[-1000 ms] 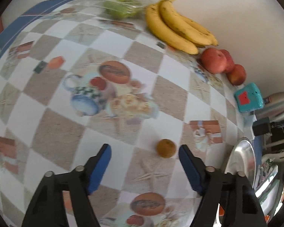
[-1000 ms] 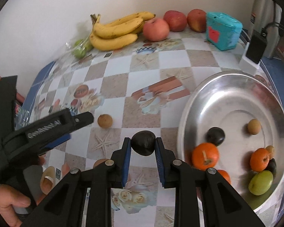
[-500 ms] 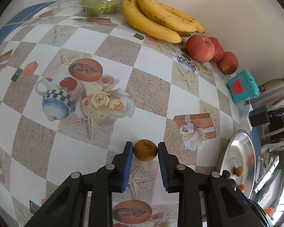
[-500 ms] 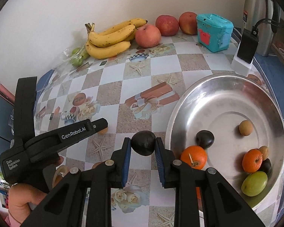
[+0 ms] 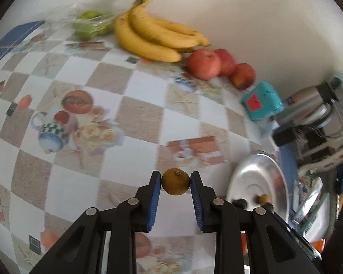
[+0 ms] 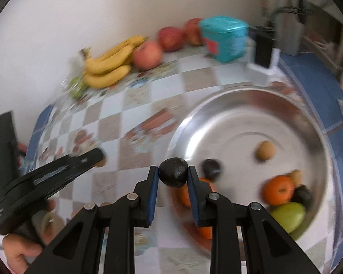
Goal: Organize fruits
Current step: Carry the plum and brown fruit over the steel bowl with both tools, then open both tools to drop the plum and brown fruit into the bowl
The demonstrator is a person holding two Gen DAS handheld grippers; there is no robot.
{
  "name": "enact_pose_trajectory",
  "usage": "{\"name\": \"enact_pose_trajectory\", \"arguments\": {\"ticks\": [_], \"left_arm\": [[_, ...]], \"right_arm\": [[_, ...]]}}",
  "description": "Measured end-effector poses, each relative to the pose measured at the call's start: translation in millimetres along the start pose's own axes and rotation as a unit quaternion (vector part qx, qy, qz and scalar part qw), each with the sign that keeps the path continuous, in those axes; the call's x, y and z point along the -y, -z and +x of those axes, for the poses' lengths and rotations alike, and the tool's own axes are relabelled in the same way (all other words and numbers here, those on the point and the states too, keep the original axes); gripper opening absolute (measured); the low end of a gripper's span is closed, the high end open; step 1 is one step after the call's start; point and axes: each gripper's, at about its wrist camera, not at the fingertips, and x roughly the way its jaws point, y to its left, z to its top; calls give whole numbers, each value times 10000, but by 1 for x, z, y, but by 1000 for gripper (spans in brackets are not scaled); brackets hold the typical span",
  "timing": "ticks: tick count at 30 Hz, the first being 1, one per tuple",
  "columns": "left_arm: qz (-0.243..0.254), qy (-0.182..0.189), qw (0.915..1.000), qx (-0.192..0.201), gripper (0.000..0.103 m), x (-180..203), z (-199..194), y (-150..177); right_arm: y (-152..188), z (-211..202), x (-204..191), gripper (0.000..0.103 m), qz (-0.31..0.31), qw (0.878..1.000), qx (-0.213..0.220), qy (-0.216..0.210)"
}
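Note:
My left gripper is shut on a small round brown fruit, held above the checked tablecloth left of the steel bowl. My right gripper is shut on a dark, almost black fruit and hangs over the near-left rim of the steel bowl. Inside that bowl lie oranges, a green fruit, a brown fruit and dark fruits. The left gripper's black body shows at the left of the right wrist view, with a hand below it.
Bananas, red apples and bagged green fruit line the wall. A teal box, a metal flask and a black charger stand behind the bowl. Blue table edge runs on the right.
My left gripper closed on the brown fruit and lifted it off the cloth, moving toward the bowl. My right gripper carried the dark fruit rightward over the bowl's rim.

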Motion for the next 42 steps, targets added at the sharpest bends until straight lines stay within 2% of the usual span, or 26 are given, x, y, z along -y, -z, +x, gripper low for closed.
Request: {"name": "enact_pose_trajectory", "arguments": {"ticks": [8, 12, 19, 30, 32, 36, 37, 39, 40, 41, 42], "left_arm": [[787, 299, 9963, -186, 29, 58, 5, 19], [1051, 271, 9934, -364, 29, 76, 19, 29], [994, 306, 9930, -558, 29, 82, 34, 37], [941, 246, 9940, -503, 32, 84, 33, 37], [920, 249, 9943, -473, 37, 84, 31, 36], [897, 177, 9950, -406, 37, 81, 24, 35], [888, 126, 9952, -381, 39, 80, 22, 35], [847, -39, 9959, -307, 50, 75, 17, 34], [804, -155, 9963, -262, 59, 71, 14, 34], [767, -308, 9963, -227, 66, 67, 11, 34], [738, -528, 9957, -179, 68, 62, 6, 34]], "right_arm": [[-2, -10, 59, 26, 775, 9965, 15, 322], [1, -7, 67, 26, 826, 9957, -114, 391], [7, 0, 70, 27, 848, 9950, -281, 450], [9, 3, 73, 27, 842, 9941, -467, 504], [9, 3, 73, 30, 818, 9942, -472, 515], [10, 0, 71, 33, 778, 9947, -454, 492], [10, -1, 71, 33, 772, 9947, -442, 511], [11, -4, 70, 33, 756, 9948, -423, 528], [11, -5, 69, 34, 740, 9950, -412, 527], [11, -6, 67, 39, 718, 9952, -397, 527], [12, -8, 66, 42, 690, 9955, -380, 530]]}}
